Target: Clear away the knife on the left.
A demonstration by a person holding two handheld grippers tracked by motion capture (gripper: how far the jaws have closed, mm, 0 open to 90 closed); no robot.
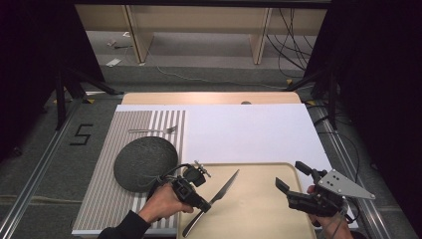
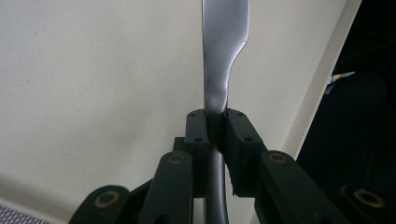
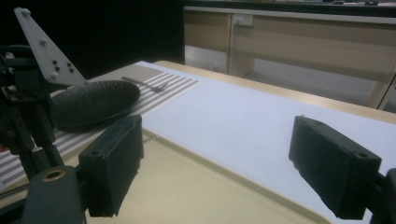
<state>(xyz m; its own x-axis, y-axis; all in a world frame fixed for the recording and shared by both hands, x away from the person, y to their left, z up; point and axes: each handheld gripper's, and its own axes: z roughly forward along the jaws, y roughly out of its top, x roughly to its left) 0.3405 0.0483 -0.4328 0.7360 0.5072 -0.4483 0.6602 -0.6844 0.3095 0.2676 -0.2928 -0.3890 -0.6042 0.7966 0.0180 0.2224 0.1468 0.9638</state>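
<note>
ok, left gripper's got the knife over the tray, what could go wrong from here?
1. The left gripper pinches the knife only at its thin neck; it could pivot or slip.
2. The plate sits close beside that hand and could get bumped.
3. The handle end hangs near the tray edge and could catch.

Polished metal, matt plastic, rough dark stoneware.

Knife (image 2: 224,51) in bright, smooth steel with a soft sheen, clamped between matt black plastic pads of the left gripper (image 2: 215,133). Tray (image 1: 259,199) of pale beige plastic, finely speckled, dull. Plate (image 1: 145,163) dark grey, coarse and matt like unglazed stoneware. Placemat (image 1: 109,199) woven, striped cloth. Fork (image 1: 154,130) shiny metal. White sheet (image 1: 249,132) smooth, matt, papery. Right gripper (image 1: 292,178) in matt black plastic, with a flat grey plate.
</note>
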